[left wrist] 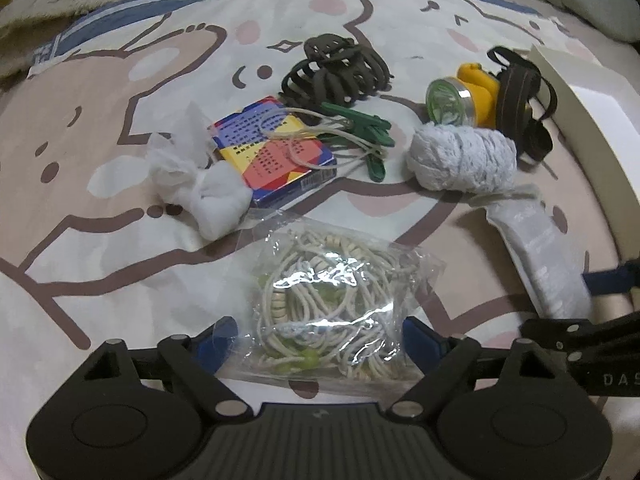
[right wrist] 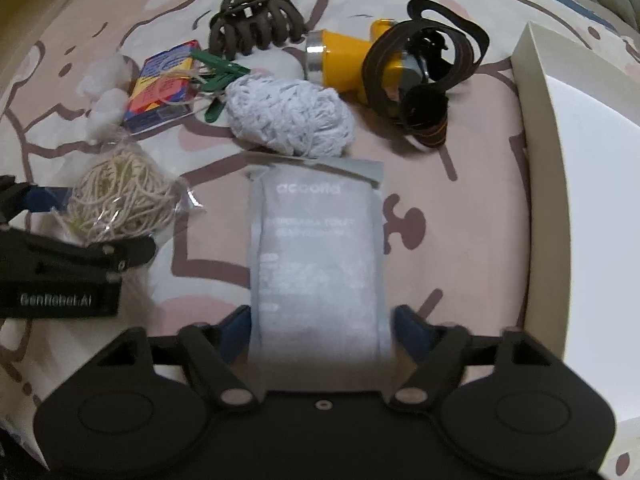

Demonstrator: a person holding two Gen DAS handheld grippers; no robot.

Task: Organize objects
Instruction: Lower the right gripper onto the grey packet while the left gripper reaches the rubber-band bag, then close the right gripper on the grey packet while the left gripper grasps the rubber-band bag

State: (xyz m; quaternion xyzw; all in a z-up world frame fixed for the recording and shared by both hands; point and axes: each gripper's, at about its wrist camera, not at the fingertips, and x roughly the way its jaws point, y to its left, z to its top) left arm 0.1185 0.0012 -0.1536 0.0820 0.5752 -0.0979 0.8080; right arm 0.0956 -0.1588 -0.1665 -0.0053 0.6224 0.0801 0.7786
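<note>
Nearest to the camera, the left tool holds a clear bag of cream cords between its blue pads, and the right tool is closed on a grey sachet, both over the bed. Beyond them lie a white yarn bundle, a colourful card box with green pegs beside it, a dark hair claw and a yellow headlamp. The white box stands at the right, near the sachet. I judge that the thin, slippery plastic could slide from the pads, and the hanging sachet could catch on the box wall when it is carried over.
</note>
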